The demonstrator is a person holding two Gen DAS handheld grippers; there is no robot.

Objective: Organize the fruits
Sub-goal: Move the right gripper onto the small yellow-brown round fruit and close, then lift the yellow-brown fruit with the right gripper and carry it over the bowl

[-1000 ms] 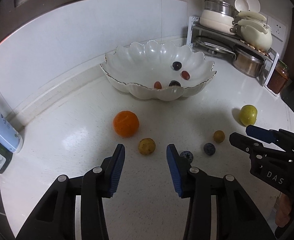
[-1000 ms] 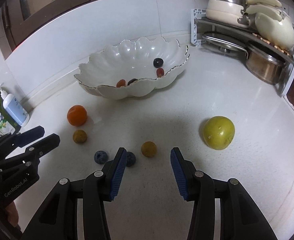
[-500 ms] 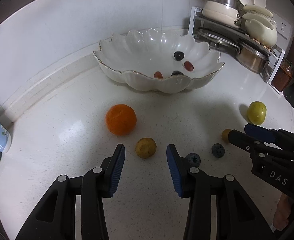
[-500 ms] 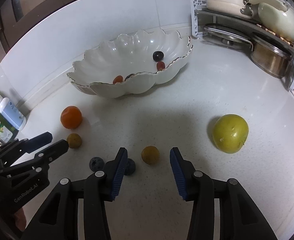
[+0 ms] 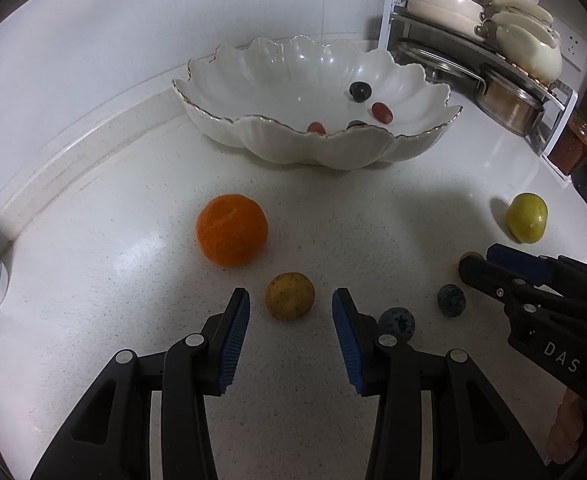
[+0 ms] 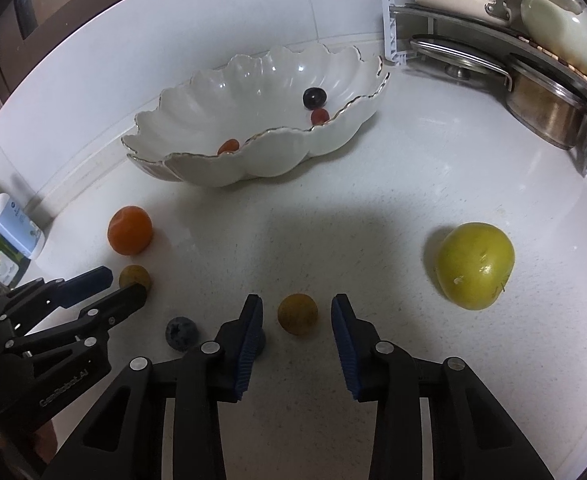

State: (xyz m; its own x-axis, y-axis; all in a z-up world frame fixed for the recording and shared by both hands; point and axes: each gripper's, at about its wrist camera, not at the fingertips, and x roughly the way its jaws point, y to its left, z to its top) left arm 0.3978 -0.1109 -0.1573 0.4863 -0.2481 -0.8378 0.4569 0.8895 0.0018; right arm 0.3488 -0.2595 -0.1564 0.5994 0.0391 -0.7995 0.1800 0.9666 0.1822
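A white scalloped bowl (image 5: 409, 146) (image 6: 197, 168) holds a dark berry (image 5: 360, 91) and two small red fruits. On the counter lie an orange (image 5: 232, 230) (image 6: 129, 230), a yellow-green fruit (image 5: 527, 218) (image 6: 475, 266), two blueberries (image 5: 396, 322) (image 5: 451, 300) and two small yellow fruits. My left gripper (image 5: 290, 292) (image 6: 124, 282) is open, with one small yellow fruit (image 5: 289, 296) (image 6: 134, 277) between its tips, untouched. My right gripper (image 6: 298, 298) (image 5: 479, 258) is closing its jaws around the other small yellow fruit (image 6: 297, 314); the pads stand clear of it.
A rack (image 6: 397, 20) with pots, lids and ladles fills the back right corner. A pump bottle (image 6: 13, 224) and a green bottle stand at the left by the wall. One blueberry (image 6: 181, 332) lies just left of my right gripper, another half hidden behind its left finger.
Both grippers have come down and closer to their small yellow fruits. The right gripper's jaws have narrowed; the left gripper's gap is unchanged.
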